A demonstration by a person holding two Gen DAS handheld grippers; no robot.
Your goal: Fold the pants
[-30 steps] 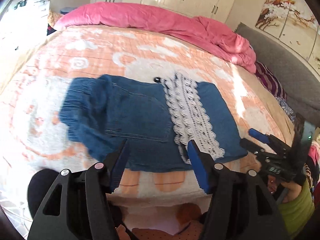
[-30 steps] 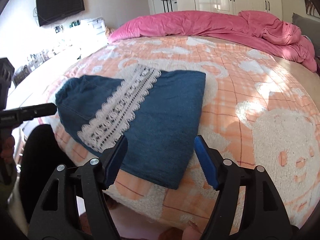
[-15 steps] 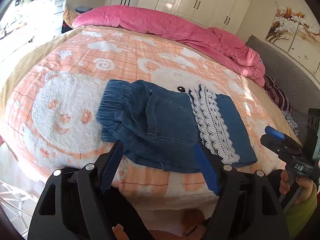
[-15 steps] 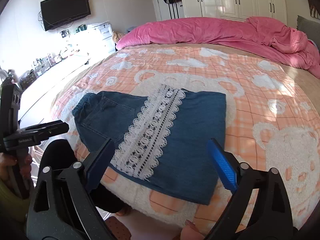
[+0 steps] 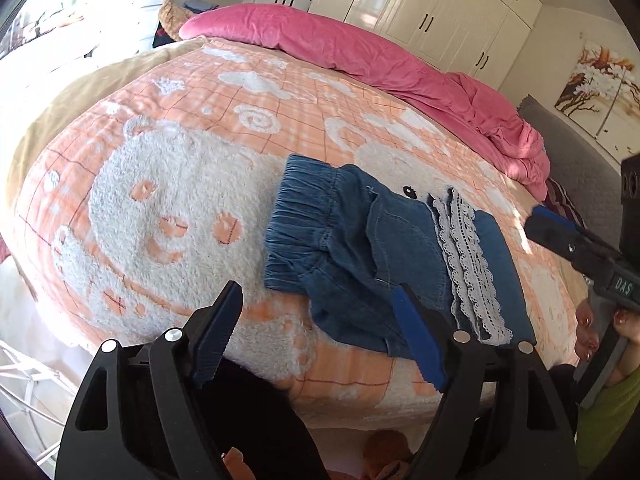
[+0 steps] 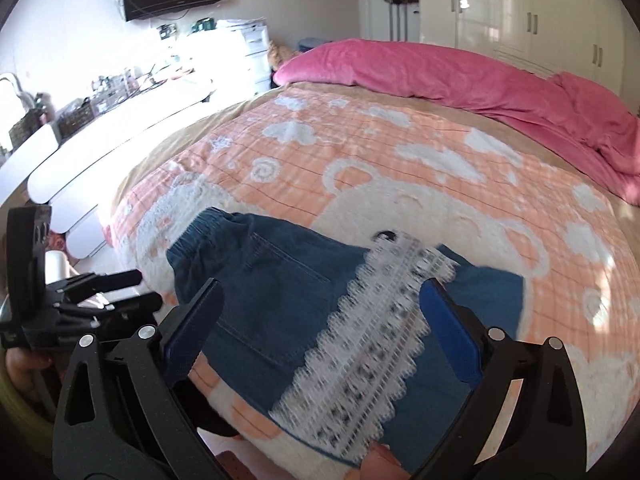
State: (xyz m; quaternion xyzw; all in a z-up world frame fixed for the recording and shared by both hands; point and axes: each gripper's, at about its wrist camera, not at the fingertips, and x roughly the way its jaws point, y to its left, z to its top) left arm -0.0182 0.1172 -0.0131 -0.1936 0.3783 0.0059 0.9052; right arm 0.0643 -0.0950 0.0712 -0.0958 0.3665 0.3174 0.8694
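Folded blue denim pants (image 5: pixel 360 248) with a white lace band (image 5: pixel 468 264) lie flat near the bed's front edge, elastic waistband (image 5: pixel 304 216) to the left. My left gripper (image 5: pixel 318 292) hovers in front of the waistband end with its jaws opening and nothing between them. Only its right finger overlaps the denim in the picture. In the right wrist view the pants (image 6: pixel 280 288) sit just beyond my right gripper (image 6: pixel 320 286), which stands wide open and empty above the lace band (image 6: pixel 372 340). Each gripper shows in the other's view: right gripper (image 5: pixel 560 232), left gripper (image 6: pixel 132 288).
An orange-and-white bear blanket (image 5: pixel 160 184) covers the bed. A pink duvet (image 6: pixel 460 72) is bunched along the far side. White drawers and a cluttered counter (image 6: pixel 100 132) stand left of the bed, white wardrobes behind, a grey padded panel (image 5: pixel 580 152) at right.
Both grippers have backed away from the pants and their jaws have spread wider. The left one slid left, toward the waistband end; the right one rose and drew back.
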